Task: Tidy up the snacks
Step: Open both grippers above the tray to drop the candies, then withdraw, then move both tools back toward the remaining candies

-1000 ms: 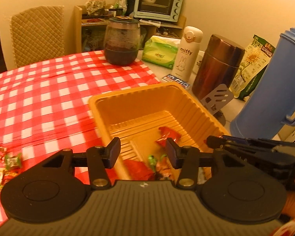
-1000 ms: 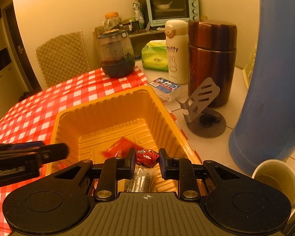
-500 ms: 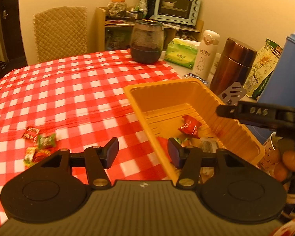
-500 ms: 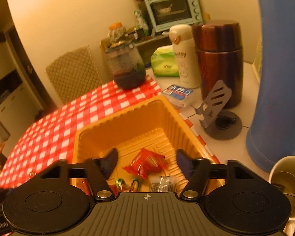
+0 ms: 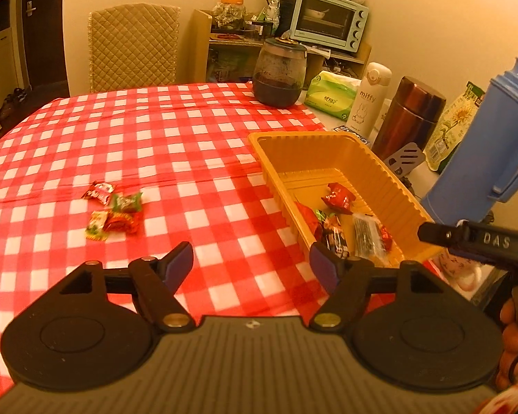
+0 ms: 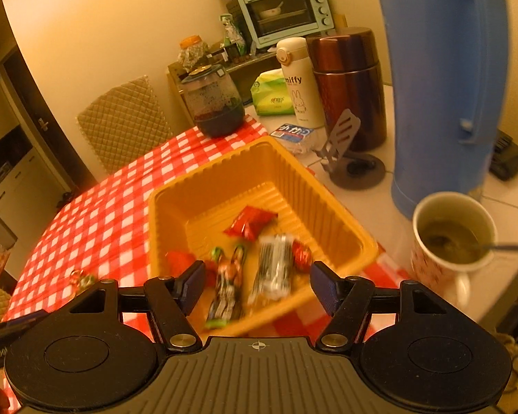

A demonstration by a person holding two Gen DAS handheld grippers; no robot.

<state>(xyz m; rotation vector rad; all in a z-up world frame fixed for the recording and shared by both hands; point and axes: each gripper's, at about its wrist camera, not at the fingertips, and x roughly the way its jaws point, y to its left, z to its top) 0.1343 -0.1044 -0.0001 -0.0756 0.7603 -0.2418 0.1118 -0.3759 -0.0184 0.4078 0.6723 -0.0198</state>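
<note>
Loose candies (image 5: 114,212) lay left of the yellow tray (image 5: 390,186).
Left gripper (image 5: 250,264), empty and opening, was nearer them; right gripper (image 6: 253,284) hung open, empty, over the tray.

Setting: home dining/kitchen corner, warm indoor light. Table under red-white checked cloth (image 5: 176,131). Quilted chair (image 5: 133,46) at 11 o'clock of left wrist view, against plain wall. Toaster oven (image 5: 328,17) on cluttered wooden shelf (image 5: 203,45) at 1 o'clock, jars and packets stacked on and beside it. Household drinkware along table's right edge, 1–3 o'clock: glass jar (image 5: 279,72), tissue pack (image 5: 333,95), white flask (image 5: 369,100), brown thermos (image 5: 411,117), blue jug (image 5: 480,151). Mug (image 6: 452,238) with drink and spoon at 3 o'clock of right wrist view.
</note>
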